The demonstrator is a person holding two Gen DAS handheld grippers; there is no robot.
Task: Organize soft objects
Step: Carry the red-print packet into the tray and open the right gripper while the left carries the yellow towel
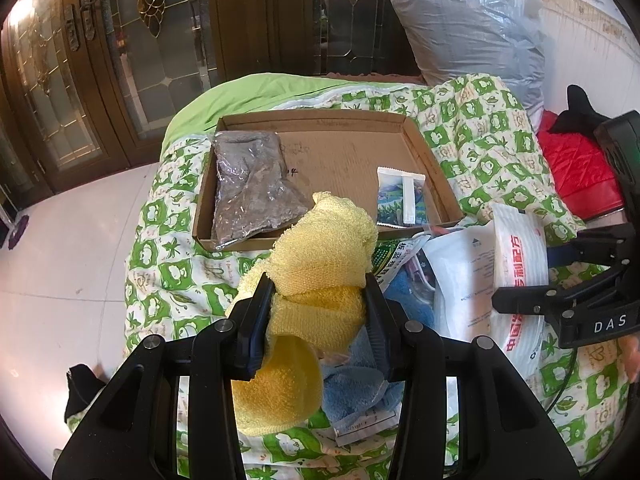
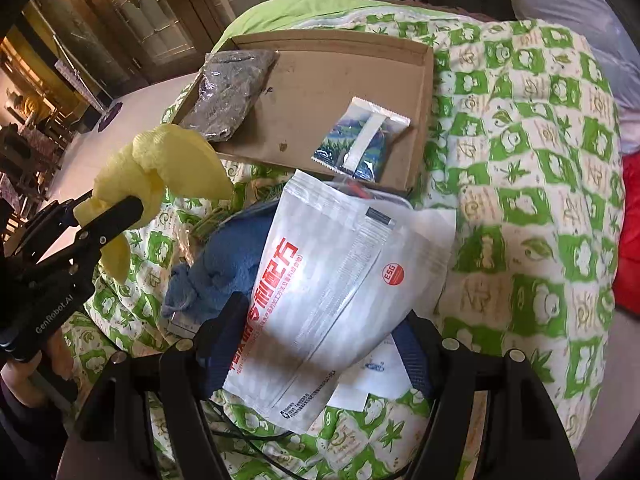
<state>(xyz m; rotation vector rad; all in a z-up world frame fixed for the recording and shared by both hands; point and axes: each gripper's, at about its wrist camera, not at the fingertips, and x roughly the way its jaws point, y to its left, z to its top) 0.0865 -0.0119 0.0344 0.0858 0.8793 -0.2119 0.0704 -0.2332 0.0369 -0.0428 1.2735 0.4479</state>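
Note:
My left gripper [image 1: 320,296] is shut on a bunched yellow towel [image 1: 320,256], held up over the green-and-white quilt [image 1: 480,140]; the right wrist view shows this gripper [image 2: 116,216] and towel [image 2: 168,160] at the left. Beneath lies a blue towel [image 1: 352,384] [image 2: 228,264]. My right gripper [image 2: 320,336] [image 1: 532,276] grips a white pouch with red lettering [image 2: 332,272] [image 1: 520,248] across its width, tilted above the quilt. Behind sits a shallow cardboard tray [image 1: 340,152] [image 2: 320,80] holding a grey packet [image 1: 248,188] and a small blue-and-white sachet [image 1: 400,196].
Under the pouch lie more white packets [image 1: 460,280] and a green packet [image 1: 394,256]. A big grey plastic bag [image 1: 468,24] and red quilted fabric [image 1: 576,168] sit at the back right. White tile floor [image 1: 80,240] lies left, wooden glass doors behind. A black cable [image 2: 248,436] crosses the quilt.

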